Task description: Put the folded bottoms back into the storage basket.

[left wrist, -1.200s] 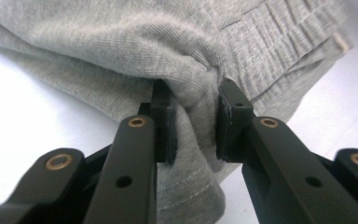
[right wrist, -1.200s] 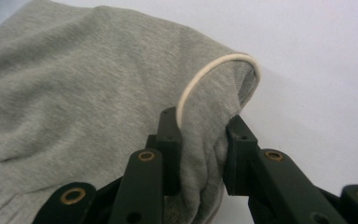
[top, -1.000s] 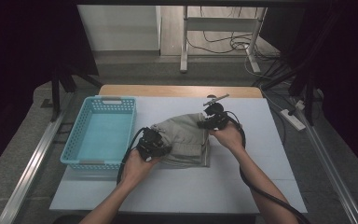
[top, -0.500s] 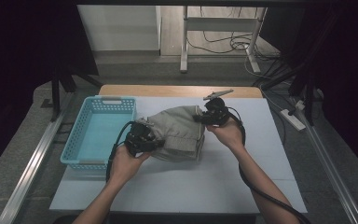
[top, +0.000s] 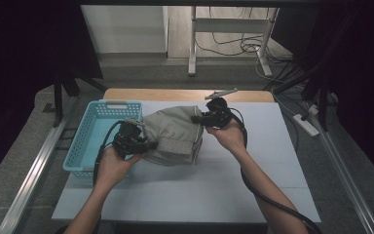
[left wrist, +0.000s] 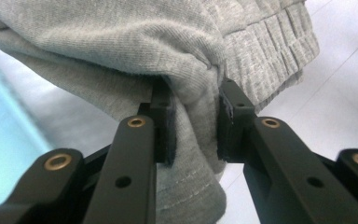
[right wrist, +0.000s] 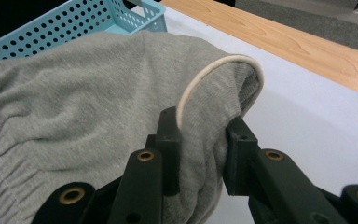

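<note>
On the bench (top: 253,190), which is carrying a white sheet over a wooden top, a folded grey garment (top: 173,131) is hanging between the two grippers, just beside and to the right of the blue basket (top: 85,141). The garment is being held clear of the bench along its upper part, while its lower ribbed hem appears to be touching or nearly touching the surface; contact cannot be confirmed. The basket is sitting at the left of the bench and looks empty as far as its floor is showing.

The left gripper (top: 135,140) is clamping a thick fold of the garment at its left end; in the left gripper view both pads are pressing into the cloth with the jaws narrowly apart. The right gripper (top: 200,118) is doing the same at the right end, pinching a bunched fold edged by a pale cord (right wrist: 214,77).

Judgement on progress: the folding is looking complete and the pick-up is secured on both sides. The transfer into the basket is not yet done; what is remaining is carrying the bundle over the basket rim, lowering it and letting go.
</note>
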A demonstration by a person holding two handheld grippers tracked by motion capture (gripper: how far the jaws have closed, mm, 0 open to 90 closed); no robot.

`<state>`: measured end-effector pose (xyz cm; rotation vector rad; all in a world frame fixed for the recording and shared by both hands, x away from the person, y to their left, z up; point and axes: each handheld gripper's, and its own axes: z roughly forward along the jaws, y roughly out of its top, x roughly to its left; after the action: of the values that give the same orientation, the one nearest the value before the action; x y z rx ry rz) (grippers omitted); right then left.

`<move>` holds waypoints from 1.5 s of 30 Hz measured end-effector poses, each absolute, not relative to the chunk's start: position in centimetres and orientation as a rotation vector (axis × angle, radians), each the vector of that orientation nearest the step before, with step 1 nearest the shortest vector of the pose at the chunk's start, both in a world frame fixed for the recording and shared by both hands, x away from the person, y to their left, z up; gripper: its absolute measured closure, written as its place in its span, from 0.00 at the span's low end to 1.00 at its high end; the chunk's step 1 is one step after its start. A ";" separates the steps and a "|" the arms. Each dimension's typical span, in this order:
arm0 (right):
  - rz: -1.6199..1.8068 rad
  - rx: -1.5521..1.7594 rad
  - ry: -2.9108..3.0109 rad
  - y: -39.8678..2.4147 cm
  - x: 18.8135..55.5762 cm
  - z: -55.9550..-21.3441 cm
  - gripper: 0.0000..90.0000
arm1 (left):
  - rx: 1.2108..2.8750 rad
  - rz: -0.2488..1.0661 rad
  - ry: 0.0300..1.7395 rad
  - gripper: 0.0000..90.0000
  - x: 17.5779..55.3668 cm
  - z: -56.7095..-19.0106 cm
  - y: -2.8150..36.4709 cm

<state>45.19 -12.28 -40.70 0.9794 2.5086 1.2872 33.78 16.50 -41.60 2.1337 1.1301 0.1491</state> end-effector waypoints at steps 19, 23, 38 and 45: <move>1.294 0.878 2.535 -5.8 45.4 -39.0 0.80 | 2.055 0.164 1.191 0.78 33.2 -39.5 24.0; 1.316 0.844 2.537 -4.2 45.6 -38.9 0.80 | 2.037 0.182 1.207 0.78 33.0 -39.3 25.6; 1.329 0.809 2.571 2.0 46.7 -39.0 0.80 | 1.961 0.245 1.290 0.78 32.0 -39.1 30.9; 1.333 0.790 2.589 4.5 46.8 -39.2 0.80 | 1.921 0.254 1.332 0.78 31.4 -39.3 33.4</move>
<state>46.76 4.52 -39.18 0.7902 2.5887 1.3330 31.42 33.44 -39.28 1.9210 1.3320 0.2539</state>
